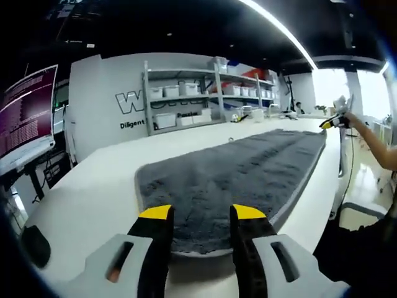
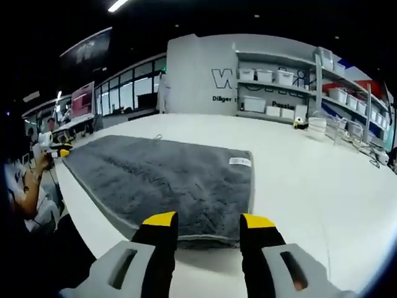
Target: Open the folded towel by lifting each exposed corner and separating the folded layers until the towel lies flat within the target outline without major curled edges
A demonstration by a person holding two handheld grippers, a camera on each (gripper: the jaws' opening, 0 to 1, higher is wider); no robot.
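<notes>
A lab or workshop: metal shelving [image 1: 205, 93] stacked with white bins [image 2: 263, 75], a lettered wall [image 2: 205, 68], monitors [image 1: 25, 118] beside a long white table [image 2: 310, 167].

The left gripper view sits low at one short end of the grey towel [image 1: 236, 171], looking along its length toward the shelving [image 1: 205, 93]. The right gripper view crouches close at the opposite end, facing back. Both share the towel, the white table [image 2: 310, 167] and that lettered wall [image 2: 205, 74].
</notes>
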